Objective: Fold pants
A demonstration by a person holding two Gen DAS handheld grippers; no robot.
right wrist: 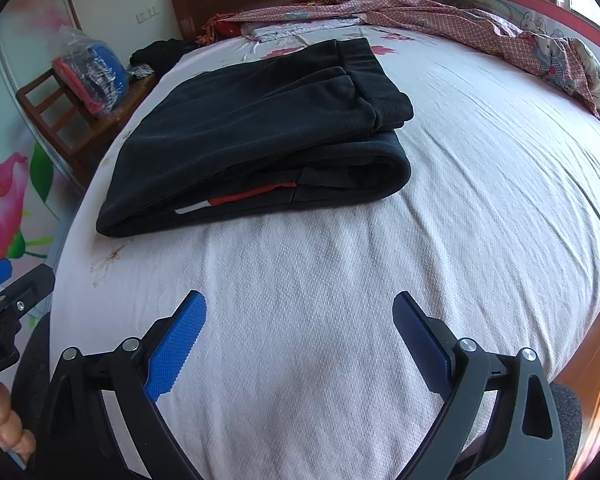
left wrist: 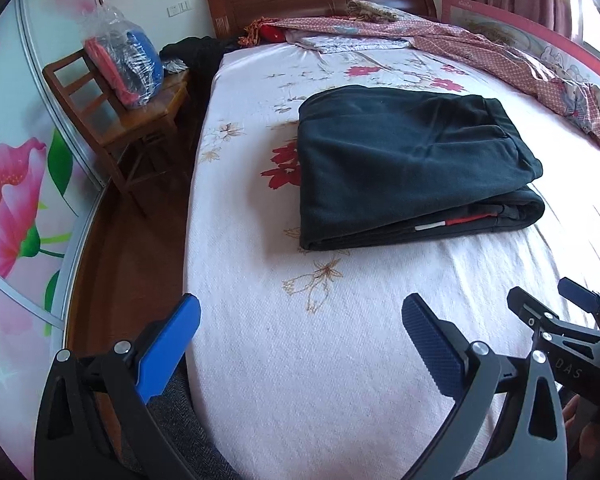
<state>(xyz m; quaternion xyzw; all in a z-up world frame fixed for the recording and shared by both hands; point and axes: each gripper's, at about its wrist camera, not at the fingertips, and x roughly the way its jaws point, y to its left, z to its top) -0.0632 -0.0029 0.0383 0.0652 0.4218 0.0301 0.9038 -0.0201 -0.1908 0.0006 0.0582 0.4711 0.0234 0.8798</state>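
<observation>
Pants folded, both grippers clear.
The dark pants (right wrist: 256,136) lie stacked mid-bed (right wrist: 480,208), toward its left edge; left gripper (left wrist: 300,344) and right gripper (right wrist: 300,340) hover spread and empty nearby, so folding looks finished, perhaps needing only smoothing.

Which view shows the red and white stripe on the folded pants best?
The right wrist view: the stripe sits closer and larger, between the layers of the pants. The left wrist view shows the same stripe smaller and farther off, at the near edge.
</observation>
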